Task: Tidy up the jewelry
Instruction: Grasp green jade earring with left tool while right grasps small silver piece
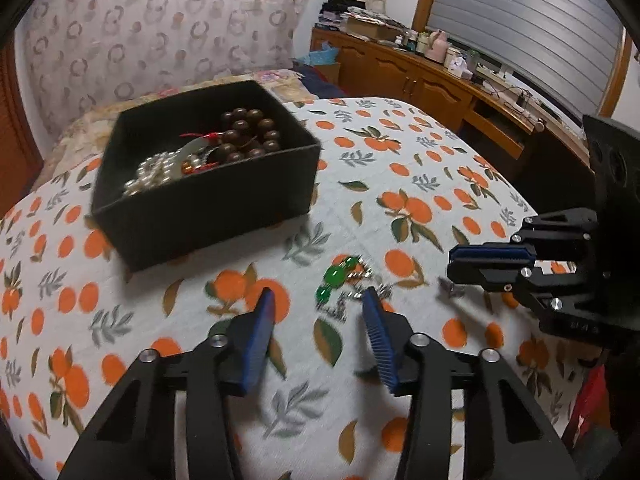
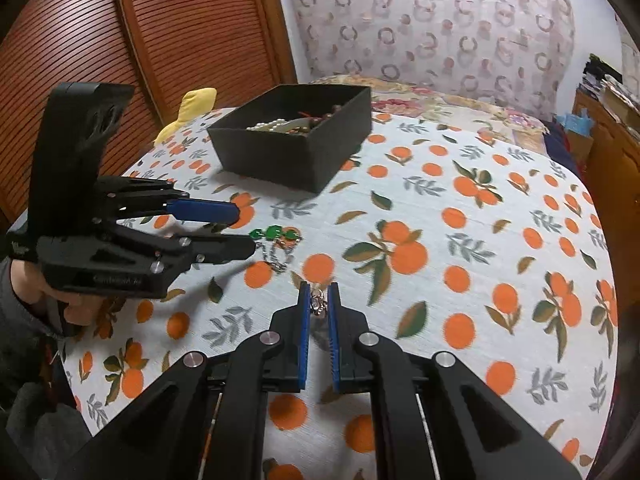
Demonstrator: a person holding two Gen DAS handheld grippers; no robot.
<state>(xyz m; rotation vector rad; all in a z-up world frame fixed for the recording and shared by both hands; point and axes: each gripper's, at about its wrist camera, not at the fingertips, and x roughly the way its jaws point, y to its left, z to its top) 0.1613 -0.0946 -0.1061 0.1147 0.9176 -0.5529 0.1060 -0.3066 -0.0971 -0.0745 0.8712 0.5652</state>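
Observation:
A black box [image 1: 208, 204] on the orange-print cloth holds brown beads [image 1: 250, 132] and pearls [image 1: 154, 172]; it also shows in the right wrist view [image 2: 296, 148]. A green-bead silver chain [image 1: 340, 280] lies on the cloth just past my left gripper [image 1: 318, 300], which is open. The chain also shows in the right wrist view [image 2: 276, 240]. My right gripper [image 2: 319, 290] is nearly closed around a small silver trinket [image 2: 318, 304]. From the left wrist view the right gripper [image 1: 452, 264] is at the right.
The table is covered with a white cloth [image 1: 400, 160] with orange prints. A yellow object [image 2: 188, 112] lies at the far left edge. A wooden cabinet [image 1: 420, 80] with clutter stands beyond the table. A wooden louvred door [image 2: 140, 40] is behind.

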